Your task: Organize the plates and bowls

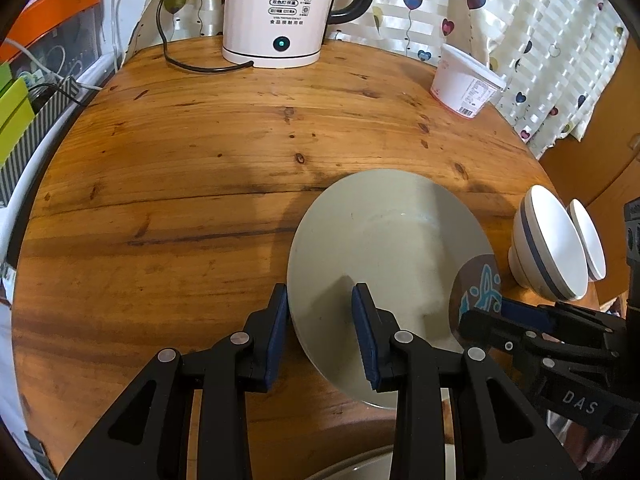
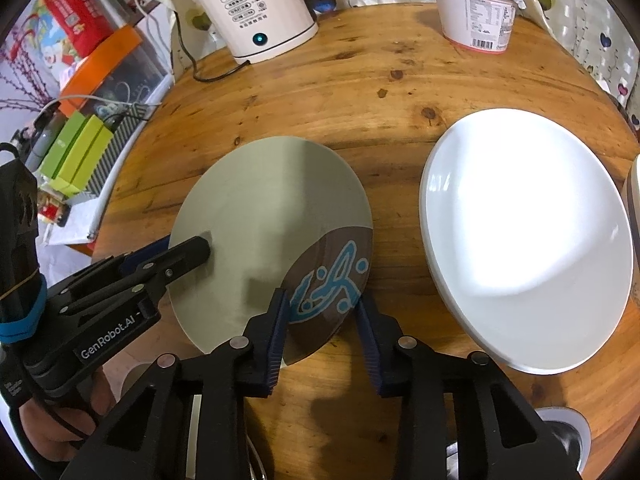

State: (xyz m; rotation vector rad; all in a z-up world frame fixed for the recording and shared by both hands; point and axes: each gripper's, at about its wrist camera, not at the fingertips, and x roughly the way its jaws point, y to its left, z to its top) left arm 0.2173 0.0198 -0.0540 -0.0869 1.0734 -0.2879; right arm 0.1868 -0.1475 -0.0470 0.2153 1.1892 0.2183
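A grey plate (image 1: 384,248) with a brown and blue patterned patch lies flat on the round wooden table; it also shows in the right wrist view (image 2: 272,216). My left gripper (image 1: 320,332) is open, its jaws straddling the plate's left rim. My right gripper (image 2: 322,340) is open, its jaws either side of the plate's near patterned edge. A large white plate (image 2: 524,236) lies to the right of the grey one. A white bowl with a blue band (image 1: 548,240) stands at the right, with another white dish (image 1: 588,236) behind it.
A white electric kettle (image 1: 276,12) with a black cord stands at the table's far edge. A white lidded tub (image 1: 466,82) stands at the far right. Boxes and clutter (image 2: 80,152) lie off the left edge. A curtain hangs behind.
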